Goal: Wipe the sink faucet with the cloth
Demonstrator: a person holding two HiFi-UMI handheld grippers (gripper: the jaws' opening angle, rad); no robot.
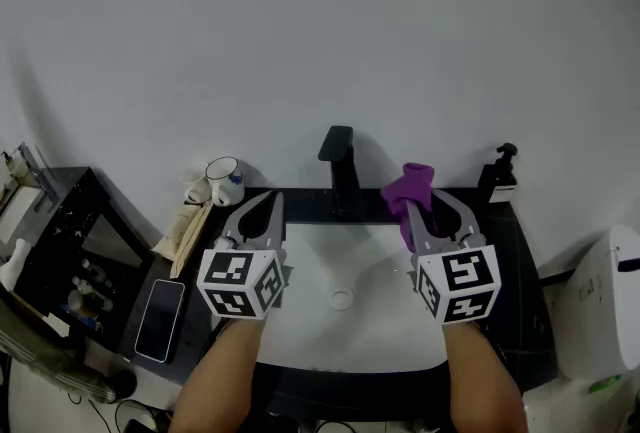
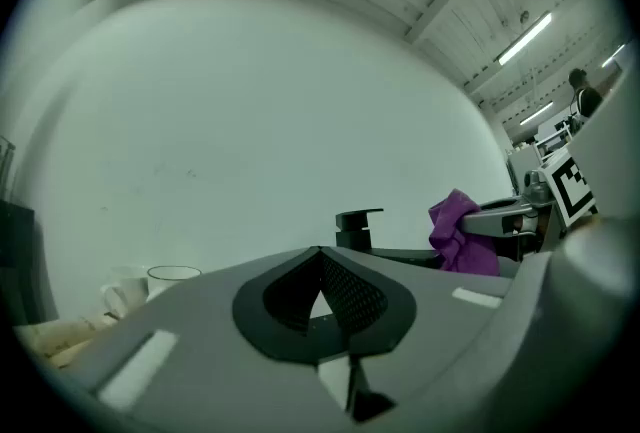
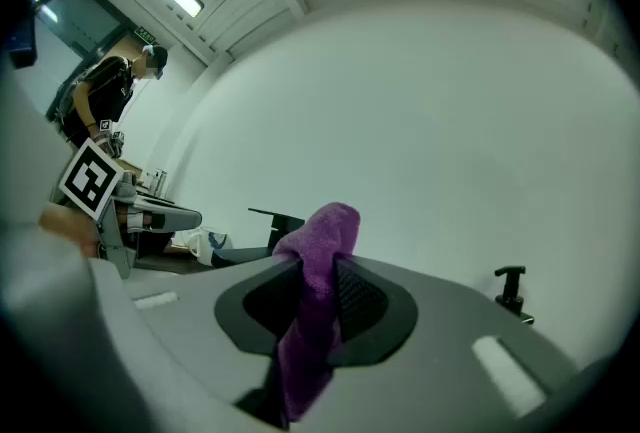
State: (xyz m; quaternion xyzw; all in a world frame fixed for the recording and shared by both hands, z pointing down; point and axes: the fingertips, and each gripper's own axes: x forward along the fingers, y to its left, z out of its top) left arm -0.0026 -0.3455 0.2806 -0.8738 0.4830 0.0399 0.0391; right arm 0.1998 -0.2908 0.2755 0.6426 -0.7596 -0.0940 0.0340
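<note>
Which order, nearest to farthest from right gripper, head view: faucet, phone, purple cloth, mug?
1. Purple cloth, clamped in the right gripper.
2. Faucet, just to its left.
3. Mug, farther left, at the back.
4. Phone, far left, at the front.

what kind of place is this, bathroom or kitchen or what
Most likely a washroom or washing-up corner, perhaps in a workplace: a white sink set in a dark counter against a plain wall, a black faucet behind it, a pump bottle at the right and mugs at the left.
</note>
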